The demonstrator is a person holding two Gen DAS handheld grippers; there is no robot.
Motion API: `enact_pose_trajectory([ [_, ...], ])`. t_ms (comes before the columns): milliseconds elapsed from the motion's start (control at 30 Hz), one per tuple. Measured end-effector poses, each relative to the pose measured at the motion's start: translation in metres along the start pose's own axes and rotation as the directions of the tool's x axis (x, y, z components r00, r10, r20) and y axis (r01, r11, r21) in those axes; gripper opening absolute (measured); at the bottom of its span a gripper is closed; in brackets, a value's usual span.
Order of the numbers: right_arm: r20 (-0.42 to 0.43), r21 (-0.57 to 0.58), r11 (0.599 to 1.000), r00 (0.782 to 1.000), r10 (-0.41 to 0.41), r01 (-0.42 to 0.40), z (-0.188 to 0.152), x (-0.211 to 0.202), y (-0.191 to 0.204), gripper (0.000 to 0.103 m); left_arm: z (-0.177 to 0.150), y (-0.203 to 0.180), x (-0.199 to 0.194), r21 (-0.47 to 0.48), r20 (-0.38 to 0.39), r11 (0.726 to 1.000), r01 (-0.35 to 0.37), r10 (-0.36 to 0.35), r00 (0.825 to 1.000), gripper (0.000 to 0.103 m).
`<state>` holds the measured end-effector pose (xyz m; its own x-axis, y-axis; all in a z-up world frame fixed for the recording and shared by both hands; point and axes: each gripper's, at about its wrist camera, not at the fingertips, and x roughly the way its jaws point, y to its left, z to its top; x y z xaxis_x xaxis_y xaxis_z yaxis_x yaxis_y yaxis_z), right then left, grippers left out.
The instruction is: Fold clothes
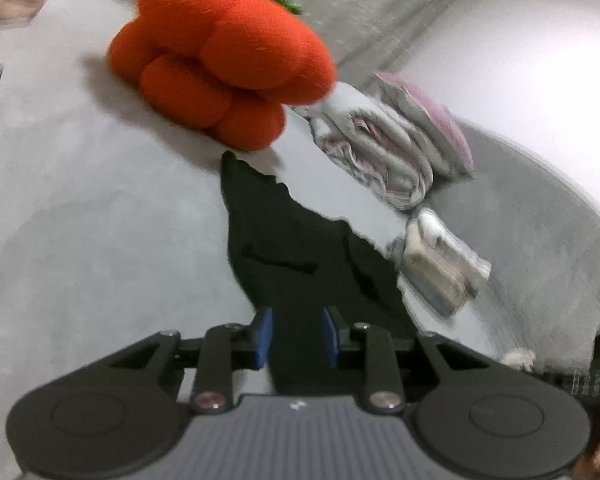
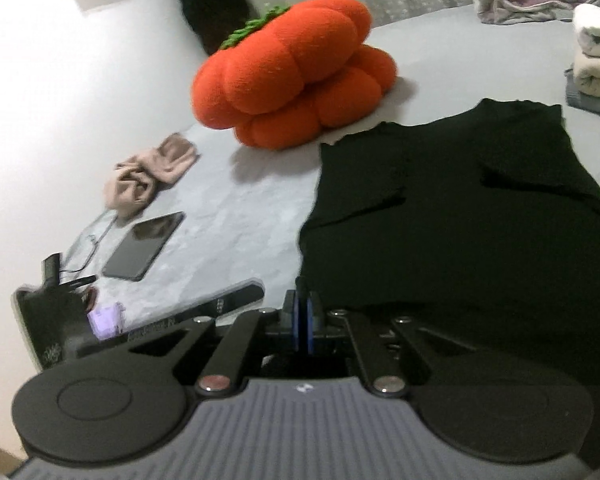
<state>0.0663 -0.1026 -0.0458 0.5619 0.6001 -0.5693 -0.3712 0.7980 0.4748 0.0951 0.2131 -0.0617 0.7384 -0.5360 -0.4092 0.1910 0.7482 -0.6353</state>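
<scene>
Right wrist view showed the right gripper (image 2: 303,322) closed at the black garment's (image 2: 460,220) edge; the left gripper (image 1: 296,336) pinched its cloth, the bed (image 2: 240,208) open leftward

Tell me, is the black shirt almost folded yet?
Not yet. Done: folded stacks sit beside the pumpkin pillow. In hand: the left gripper holds the black garment between its pads; the right gripper is pinched shut at the garment's edge. Left: it lies mostly spread on the bed, and a beige piece lies crumpled.
</scene>
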Motion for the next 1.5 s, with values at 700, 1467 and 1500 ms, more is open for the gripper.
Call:
enact_pose_trajectory([
  [700,-0.083,0.006,0.996,0.993,0.089,-0.089,-0.003,0.007,-0.003,0.007,-0.051,-0.037,0.025,0.421,-0.342,0.872,0.250,-0.103,0.934,0.012],
  [1467,-0.079,-0.083,0.996,0.996,-0.039,0.033,0.018,0.049,0.011,0.016,-0.058,-0.010,-0.013,0.192,-0.468,0.876,0.442,-0.314,0.826,0.047],
  [1500,-0.077,-0.079,0.996,0.996,-0.045,0.039,0.018,0.044,0.007,0.016,-0.056,-0.006,-0.014,0.163,-0.452,0.887,0.431,-0.321,0.832,0.050],
])
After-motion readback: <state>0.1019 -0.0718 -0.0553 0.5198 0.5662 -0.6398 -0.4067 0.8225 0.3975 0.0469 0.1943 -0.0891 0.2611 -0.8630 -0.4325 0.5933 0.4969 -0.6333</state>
